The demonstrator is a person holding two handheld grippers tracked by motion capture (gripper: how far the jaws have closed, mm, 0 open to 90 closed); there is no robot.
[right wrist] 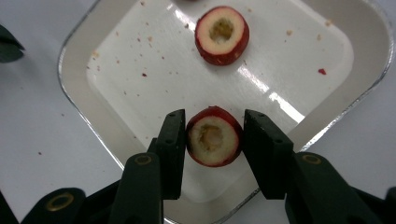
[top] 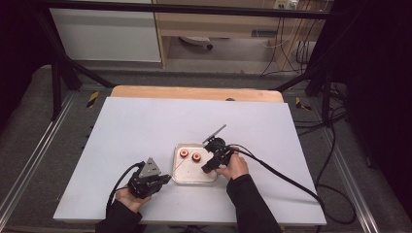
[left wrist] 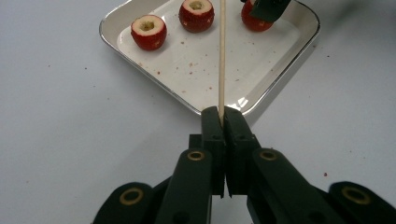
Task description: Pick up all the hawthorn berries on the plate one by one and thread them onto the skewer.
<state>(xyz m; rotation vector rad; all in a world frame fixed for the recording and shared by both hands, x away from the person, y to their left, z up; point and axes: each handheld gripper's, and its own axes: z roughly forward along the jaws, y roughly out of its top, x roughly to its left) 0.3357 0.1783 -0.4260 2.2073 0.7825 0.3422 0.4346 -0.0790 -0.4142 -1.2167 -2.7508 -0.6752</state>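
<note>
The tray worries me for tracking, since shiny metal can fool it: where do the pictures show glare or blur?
Right gripper view: white streaks of glare on the tray floor beside the cored fruit. Left gripper view: a bright glint at the near rim by the skewer. High view: dim, fruit small and soft.

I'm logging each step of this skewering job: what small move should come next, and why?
Probably lift the cored fruit off the tray toward the skewer: the right gripper brackets it, and the left gripper already clamps the skewer, aimed over the tray.
</note>
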